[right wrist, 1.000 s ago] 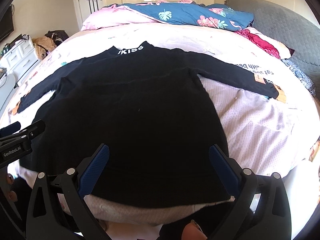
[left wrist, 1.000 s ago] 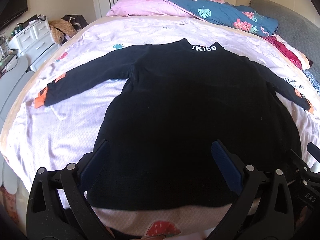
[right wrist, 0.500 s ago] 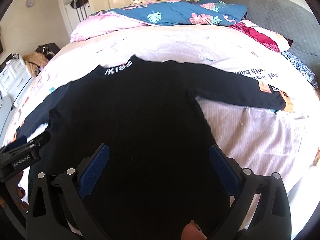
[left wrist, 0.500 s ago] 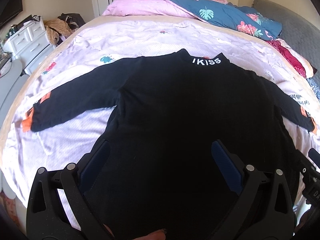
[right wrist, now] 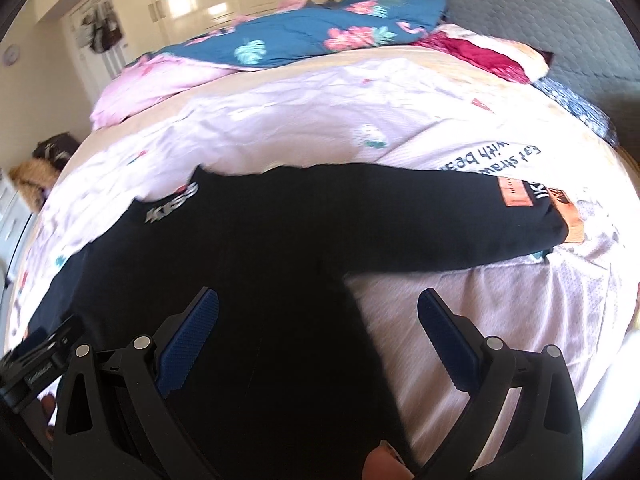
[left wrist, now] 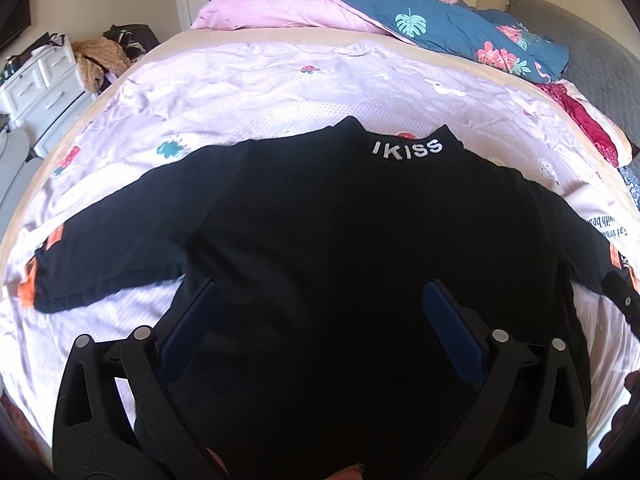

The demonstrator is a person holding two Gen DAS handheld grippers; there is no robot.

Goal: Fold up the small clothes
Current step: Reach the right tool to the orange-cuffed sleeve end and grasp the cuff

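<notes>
A black long-sleeved top [left wrist: 340,240] with white "IKISS" lettering [left wrist: 407,148] at the collar lies flat on a bed [left wrist: 248,80], both sleeves spread outward, orange patches at the cuffs. The left claw [left wrist: 320,308] hovers released over its body; the right claw [right wrist: 316,312] hangs released over the top's right side edge. A pale lilac printed sheet [right wrist: 320,116] covers the bed, with a blue floral duvet [left wrist: 460,32] behind

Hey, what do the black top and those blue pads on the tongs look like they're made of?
Black top: soft matte knit, probably cotton or fleece; it drapes limp with no sheen. Blue pads: likely rubber or textured plastic, given the fine dotted grip pattern.
</notes>
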